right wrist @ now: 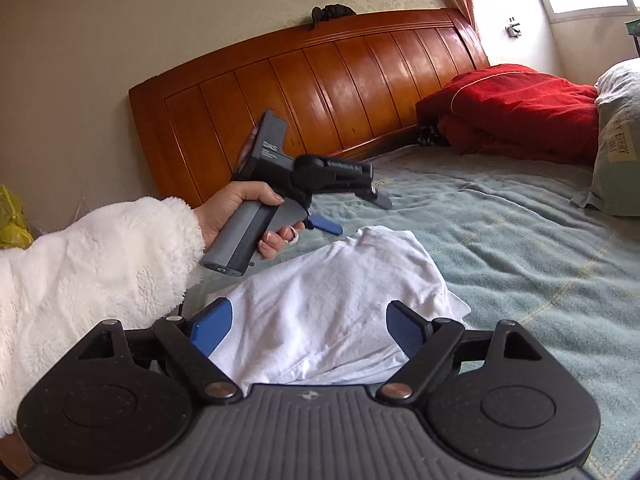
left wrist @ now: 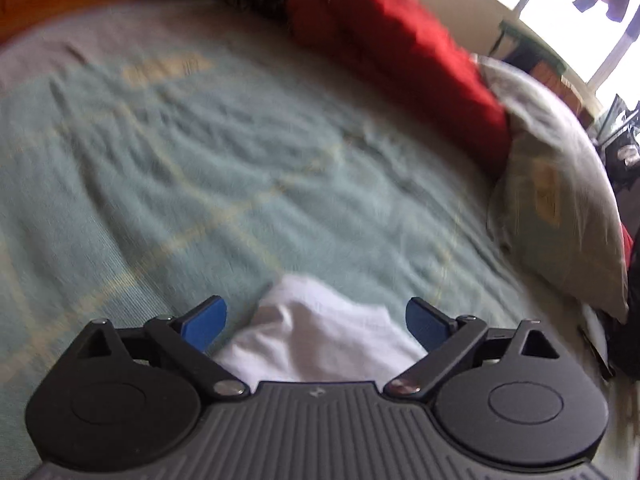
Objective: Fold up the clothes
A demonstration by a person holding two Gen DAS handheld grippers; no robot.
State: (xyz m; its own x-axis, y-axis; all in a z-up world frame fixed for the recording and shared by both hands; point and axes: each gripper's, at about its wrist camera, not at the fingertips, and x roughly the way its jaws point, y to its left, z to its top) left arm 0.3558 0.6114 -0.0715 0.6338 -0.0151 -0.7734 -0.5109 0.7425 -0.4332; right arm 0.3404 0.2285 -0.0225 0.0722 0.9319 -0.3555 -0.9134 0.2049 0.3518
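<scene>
Right gripper (right wrist: 308, 330) hangs with jaws wide apart and empty, the white shirt (right wrist: 340, 300) bunched on the bed (right wrist: 520, 240) straight ahead, just beyond its tips. Left gripper (left wrist: 316, 320), spread too, hovers over the shirt's far end; the right looks nearer.

Fluffy white fleece sleeve (right wrist: 92, 264); black-and-grey gripper (right wrist: 362, 210) with blue pads (right wrist: 326, 225).

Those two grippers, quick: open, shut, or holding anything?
Left gripper: open, holding nothing, white garment lying below.
Right gripper: open, holding nothing, over the same garment.
</scene>
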